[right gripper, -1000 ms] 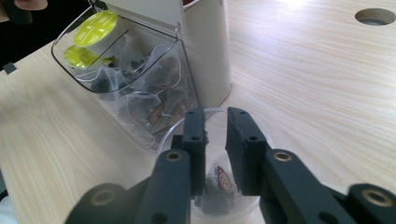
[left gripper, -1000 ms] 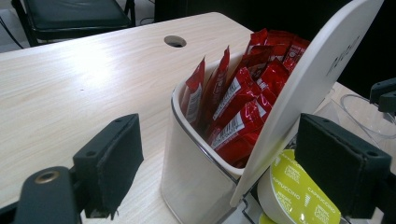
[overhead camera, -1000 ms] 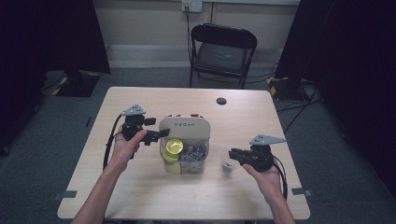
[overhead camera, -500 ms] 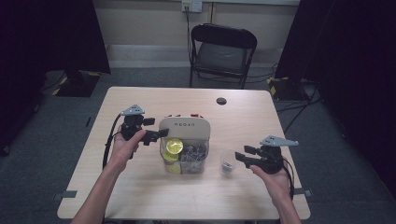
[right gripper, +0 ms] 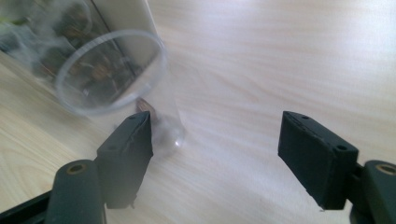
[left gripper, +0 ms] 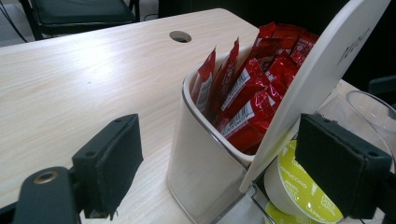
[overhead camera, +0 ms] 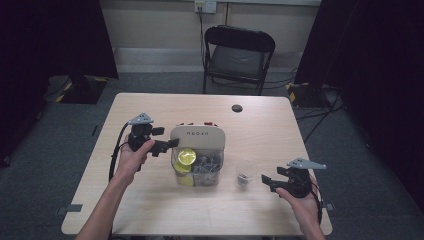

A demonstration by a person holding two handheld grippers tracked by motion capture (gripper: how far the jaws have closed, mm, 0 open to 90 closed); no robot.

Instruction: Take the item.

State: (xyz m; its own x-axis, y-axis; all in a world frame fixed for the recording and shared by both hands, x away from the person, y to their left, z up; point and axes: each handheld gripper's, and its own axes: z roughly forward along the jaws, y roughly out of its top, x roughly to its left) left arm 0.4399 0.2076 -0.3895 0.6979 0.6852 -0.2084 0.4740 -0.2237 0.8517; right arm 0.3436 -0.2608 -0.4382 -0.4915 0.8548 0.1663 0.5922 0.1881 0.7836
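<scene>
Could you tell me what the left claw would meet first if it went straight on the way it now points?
Most likely the white organiser box: it stands between the open left claw's jaws, its tilted lid close to one pad.

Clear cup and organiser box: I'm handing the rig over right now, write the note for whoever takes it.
Left gripper: open, jaws either side of the organiser box, by its tilted white lid.
Right gripper: open, holding nothing, just right of the clear cup.
Cup stands upright beside the box, something small and dark in its bottom.
Red sachets and yellow capsules sit in the box.
Left: probably grasp the cup.
</scene>
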